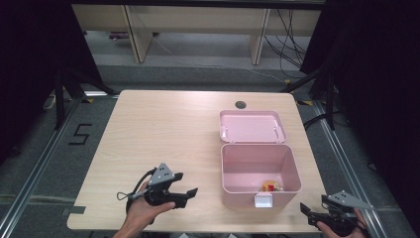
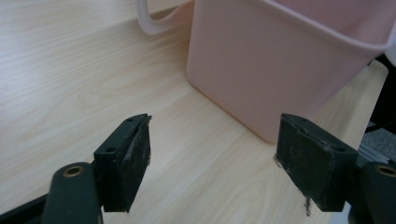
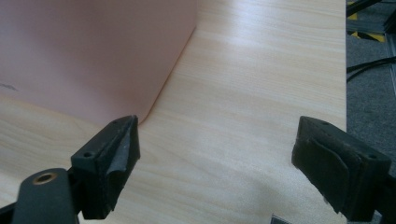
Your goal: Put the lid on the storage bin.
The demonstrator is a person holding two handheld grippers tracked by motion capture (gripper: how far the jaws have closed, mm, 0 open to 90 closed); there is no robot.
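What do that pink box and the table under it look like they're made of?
The pink box looks like moulded plastic: smooth thin walls, rounded corners, a rolled rim, a soft satin sheen, and a white clip-like latch on its front. The table shows pale wood grain with a flat, even surface, so it is probably laminate or veneer rather than solid wood, though the pictures can't settle that.

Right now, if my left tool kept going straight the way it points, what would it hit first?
Most likely the pink box. In the left gripper view the open left tool aims at the box's near lower corner, with bare table between them. Depth is hard to judge, so it could graze past.
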